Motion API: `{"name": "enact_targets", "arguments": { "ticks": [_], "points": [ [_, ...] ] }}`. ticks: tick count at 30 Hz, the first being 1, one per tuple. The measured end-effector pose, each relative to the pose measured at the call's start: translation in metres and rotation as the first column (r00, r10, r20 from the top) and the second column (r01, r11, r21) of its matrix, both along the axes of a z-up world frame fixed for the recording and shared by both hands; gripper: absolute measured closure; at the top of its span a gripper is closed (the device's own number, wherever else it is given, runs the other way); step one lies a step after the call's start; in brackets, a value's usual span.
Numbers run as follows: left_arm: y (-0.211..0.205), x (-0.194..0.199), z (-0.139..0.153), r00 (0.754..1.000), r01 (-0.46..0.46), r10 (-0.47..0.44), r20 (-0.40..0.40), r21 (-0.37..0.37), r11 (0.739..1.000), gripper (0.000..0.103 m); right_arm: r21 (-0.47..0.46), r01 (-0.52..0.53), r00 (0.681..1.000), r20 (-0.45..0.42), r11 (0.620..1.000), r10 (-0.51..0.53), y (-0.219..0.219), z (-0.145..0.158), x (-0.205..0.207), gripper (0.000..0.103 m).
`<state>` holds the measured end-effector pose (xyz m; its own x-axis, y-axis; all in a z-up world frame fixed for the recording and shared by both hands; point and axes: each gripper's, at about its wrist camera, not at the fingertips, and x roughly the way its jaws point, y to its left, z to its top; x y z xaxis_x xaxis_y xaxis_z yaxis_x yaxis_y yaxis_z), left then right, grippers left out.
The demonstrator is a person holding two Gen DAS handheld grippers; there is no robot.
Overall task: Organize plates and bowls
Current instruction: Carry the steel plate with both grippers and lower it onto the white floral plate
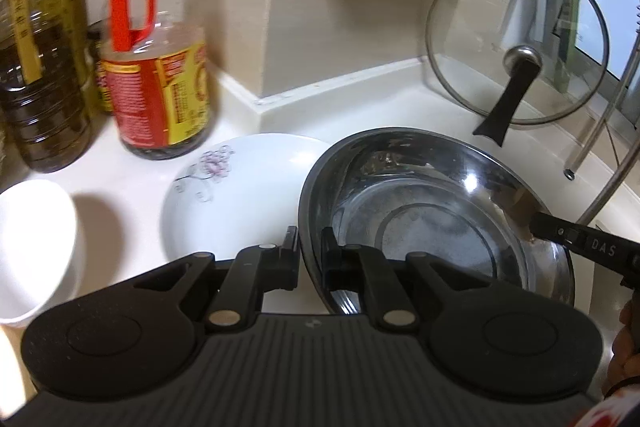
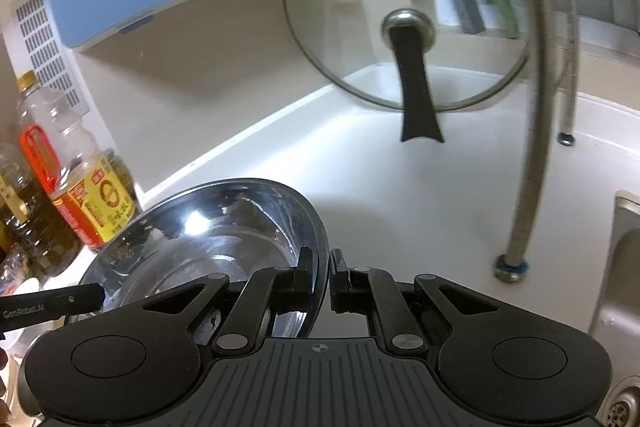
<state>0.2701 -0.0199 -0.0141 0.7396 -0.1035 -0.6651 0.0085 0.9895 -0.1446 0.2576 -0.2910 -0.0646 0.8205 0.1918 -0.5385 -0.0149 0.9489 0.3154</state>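
Note:
A large steel bowl point(image 1: 432, 219) is held tilted above the white counter, one gripper on each side of its rim. My left gripper point(image 1: 310, 247) is shut on the bowl's near-left rim. My right gripper point(image 2: 320, 267) is shut on the opposite rim of the steel bowl point(image 2: 208, 239), and shows as a black arm in the left wrist view point(image 1: 580, 243). A white plate with a pink flower print point(image 1: 236, 191) lies on the counter just left of the bowl. A white bowl point(image 1: 32, 247) stands at the far left.
Two oil bottles point(image 1: 160, 75) point(image 1: 36, 67) stand at the back left. A glass pan lid point(image 2: 404, 11) leans against the back wall. A metal hose point(image 2: 528, 107) rises on the right beside a steel sink point(image 2: 624, 267).

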Motion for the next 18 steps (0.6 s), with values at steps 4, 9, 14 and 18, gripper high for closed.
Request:
{"name": "enact_targets", "arguments": {
  "ticks": [4, 9, 14, 18],
  "points": [
    [0.013, -0.003, -0.001, 0.999, -0.035, 0.036, -0.002, 0.003, 0.999, 0.094, -0.009, -0.037, 0.999, 0.004, 0.999, 0.037, 0.014, -0.001, 0.008, 0.095],
    [0.031, -0.005, -0.002, 0.997, -0.082, 0.082, -0.002, 0.009, 0.997, 0.094, -0.021, -0.085, 0.996, 0.006, 0.996, 0.085, 0.036, -0.003, 0.021, 0.095],
    [0.046, -0.002, -0.003, 0.993, -0.115, 0.115, -0.002, 0.017, 0.993, 0.094, -0.035, -0.124, 0.992, 0.001, 0.992, 0.124, 0.054, -0.007, 0.034, 0.095],
    [0.056, 0.003, -0.006, 0.991, -0.134, 0.134, -0.007, 0.032, 0.99, 0.093, -0.044, -0.143, 0.99, 0.0, 0.989, 0.143, 0.067, -0.01, 0.047, 0.095]
  ]
}}
